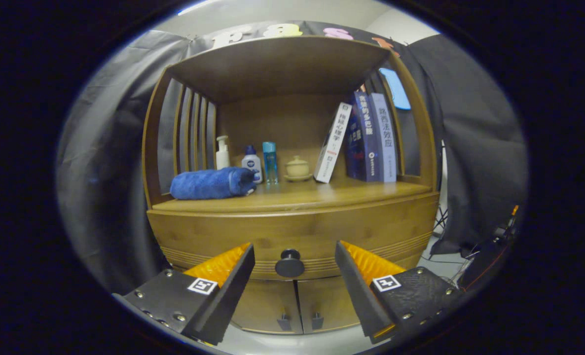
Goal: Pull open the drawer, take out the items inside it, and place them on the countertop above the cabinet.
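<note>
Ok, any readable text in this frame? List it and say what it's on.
"路西法效应": spine of the pale book, rightmost on the shelf.
"贪婪的多巴胺": spine of the blue book beside it, probable reading.
"心理学": end of the title on the white leaning book; rest blurred.
Bottles: print too small.
Gripper, open either side of the drawer knob: square markers, no words.

Dim, even indoor light falls from above, where a bright strip glows over the cabinet (292,231). The cabinet's top board shades the upper back of the shelf; the shelf surface below it catches a soft sheen. Fisheye distortion bows the cabinet's sides and front outward, growing stronger away from the knob (289,264). The knob and the spread fingers of the gripper (295,261) on either side of it are sharp; the dark cloth (475,148) beside the cabinet loses detail.
</note>
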Tool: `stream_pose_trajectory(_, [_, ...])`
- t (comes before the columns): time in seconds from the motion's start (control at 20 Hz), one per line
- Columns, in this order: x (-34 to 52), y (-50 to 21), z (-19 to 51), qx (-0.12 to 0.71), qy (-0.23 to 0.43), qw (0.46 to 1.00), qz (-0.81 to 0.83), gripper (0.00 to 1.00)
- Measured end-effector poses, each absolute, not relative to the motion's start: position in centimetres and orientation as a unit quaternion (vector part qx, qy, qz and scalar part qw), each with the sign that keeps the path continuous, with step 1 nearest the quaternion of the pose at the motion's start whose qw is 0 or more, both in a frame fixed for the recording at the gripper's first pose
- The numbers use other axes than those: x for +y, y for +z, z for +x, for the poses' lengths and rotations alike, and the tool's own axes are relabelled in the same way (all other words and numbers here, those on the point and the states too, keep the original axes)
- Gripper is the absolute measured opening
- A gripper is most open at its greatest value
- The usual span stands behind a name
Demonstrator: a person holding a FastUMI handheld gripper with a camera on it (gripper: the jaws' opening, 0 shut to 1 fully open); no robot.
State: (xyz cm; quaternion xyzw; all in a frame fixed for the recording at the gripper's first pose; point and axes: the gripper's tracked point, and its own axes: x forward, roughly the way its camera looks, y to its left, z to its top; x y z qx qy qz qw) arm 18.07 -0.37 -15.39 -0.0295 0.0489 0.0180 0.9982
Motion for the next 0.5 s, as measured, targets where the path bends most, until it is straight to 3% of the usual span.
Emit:
stream_pose_trajectory(0.25, [-0.1, -18.5, 20.8, 0.084, 0.026, 0.995, -0.048, 0.98])
stream_pose_trajectory(0.5, [-0.2, -19.0, 21.6, 0.079, 0.012, 0.995, -0.053, 0.54])
